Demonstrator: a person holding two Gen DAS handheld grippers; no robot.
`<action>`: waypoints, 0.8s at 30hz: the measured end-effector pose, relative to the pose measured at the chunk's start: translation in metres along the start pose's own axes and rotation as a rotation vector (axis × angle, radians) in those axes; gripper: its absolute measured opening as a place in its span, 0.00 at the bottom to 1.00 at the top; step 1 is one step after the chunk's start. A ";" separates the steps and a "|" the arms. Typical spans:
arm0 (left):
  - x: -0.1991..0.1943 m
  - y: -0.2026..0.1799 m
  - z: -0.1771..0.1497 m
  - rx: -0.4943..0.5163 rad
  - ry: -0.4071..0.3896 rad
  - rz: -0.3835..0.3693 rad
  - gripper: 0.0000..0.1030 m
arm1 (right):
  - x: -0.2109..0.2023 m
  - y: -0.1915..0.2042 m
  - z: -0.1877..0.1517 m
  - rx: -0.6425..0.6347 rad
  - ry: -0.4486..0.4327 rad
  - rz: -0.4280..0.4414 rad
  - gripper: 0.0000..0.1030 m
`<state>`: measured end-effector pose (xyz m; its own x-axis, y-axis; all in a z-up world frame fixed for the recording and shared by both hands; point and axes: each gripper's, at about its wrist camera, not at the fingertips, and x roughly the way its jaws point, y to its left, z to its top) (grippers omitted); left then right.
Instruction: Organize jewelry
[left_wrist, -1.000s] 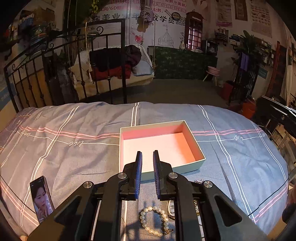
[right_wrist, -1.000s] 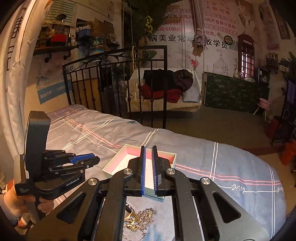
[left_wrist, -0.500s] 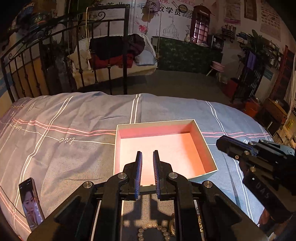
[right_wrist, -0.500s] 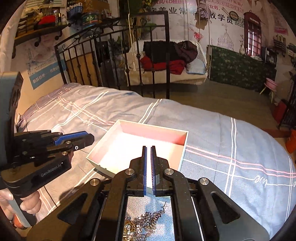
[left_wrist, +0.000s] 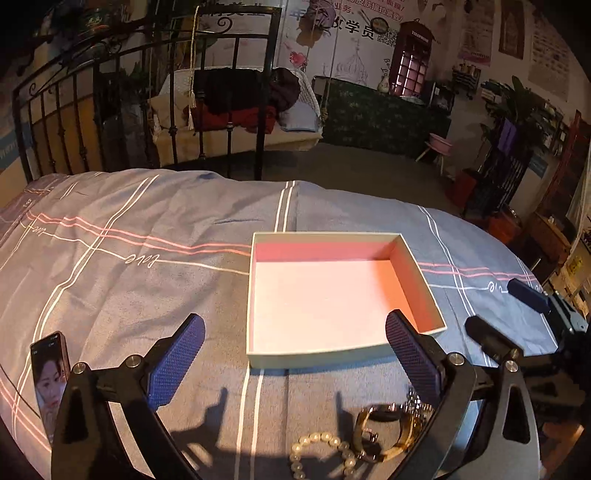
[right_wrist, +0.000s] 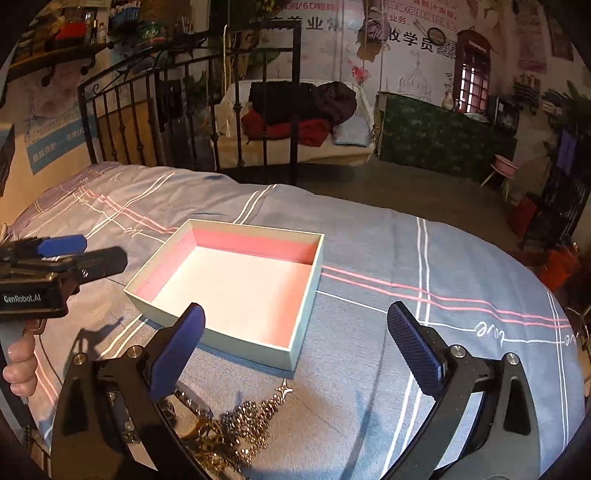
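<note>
On bedspread (left_wrist: 155, 236), pink-lined box (left_wrist: 332, 295) sits at 12 o'clock of both grippers. Left gripper (left_wrist: 295, 369) hovers low, fingers spread wide, nothing held — pearl bracelet (left_wrist: 321, 450) and gold bangle (left_wrist: 384, 428) lie below at 6 o'clock. Right gripper (right_wrist: 295, 354) likewise wide open, empty, level over chain pile (right_wrist: 236, 424). Phone (left_wrist: 50, 380) at 9 o'clock, left view.

The left gripper (left_wrist: 295, 363) stood spread wide above the bed (left_wrist: 147, 258), an open box (left_wrist: 421, 266) ahead, a pearl bracelet (left_wrist: 321, 452) and gold watch (left_wrist: 384, 428) below, a phone (left_wrist: 50, 376) at left.
</note>
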<state>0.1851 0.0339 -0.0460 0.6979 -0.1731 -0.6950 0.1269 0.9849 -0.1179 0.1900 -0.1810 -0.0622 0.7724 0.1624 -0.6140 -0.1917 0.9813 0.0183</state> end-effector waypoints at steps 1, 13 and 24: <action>-0.002 0.001 -0.009 0.004 0.019 0.001 0.94 | -0.006 -0.006 -0.006 0.024 0.000 -0.014 0.94; 0.000 -0.009 -0.103 0.039 0.224 -0.065 0.94 | -0.028 0.001 -0.103 0.116 0.256 0.182 0.92; 0.035 -0.023 -0.112 0.136 0.265 -0.013 0.94 | -0.013 0.033 -0.126 0.034 0.323 0.174 0.92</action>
<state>0.1271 0.0058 -0.1469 0.4896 -0.1603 -0.8571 0.2401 0.9697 -0.0442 0.0974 -0.1640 -0.1529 0.4977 0.2916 -0.8169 -0.2794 0.9455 0.1673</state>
